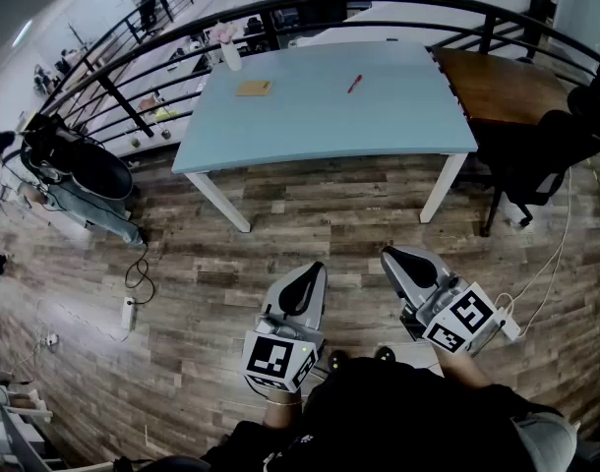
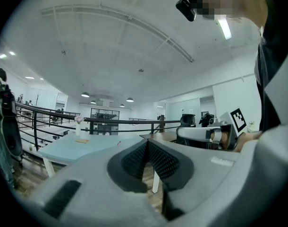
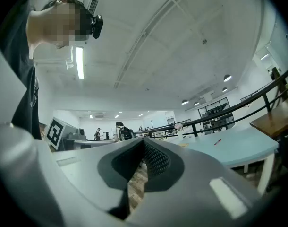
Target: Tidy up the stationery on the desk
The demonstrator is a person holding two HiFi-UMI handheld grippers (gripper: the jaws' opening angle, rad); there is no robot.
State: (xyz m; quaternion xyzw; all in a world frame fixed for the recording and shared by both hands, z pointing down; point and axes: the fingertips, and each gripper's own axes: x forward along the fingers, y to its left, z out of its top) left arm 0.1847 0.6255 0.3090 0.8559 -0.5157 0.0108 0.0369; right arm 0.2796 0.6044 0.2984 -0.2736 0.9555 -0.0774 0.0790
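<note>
An open-plan office on a mezzanine is shown: a pale blue desk (image 1: 379, 116) and a brown desk (image 1: 507, 87) are set beside a black railing (image 1: 310, 4), a black office chair (image 1: 541, 150) is drawn up, and ceiling strip lights (image 3: 79, 63) are fitted overhead.

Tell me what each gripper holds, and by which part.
Nothing is held: the left gripper and the right gripper both have their jaws together, with nothing between them.
</note>
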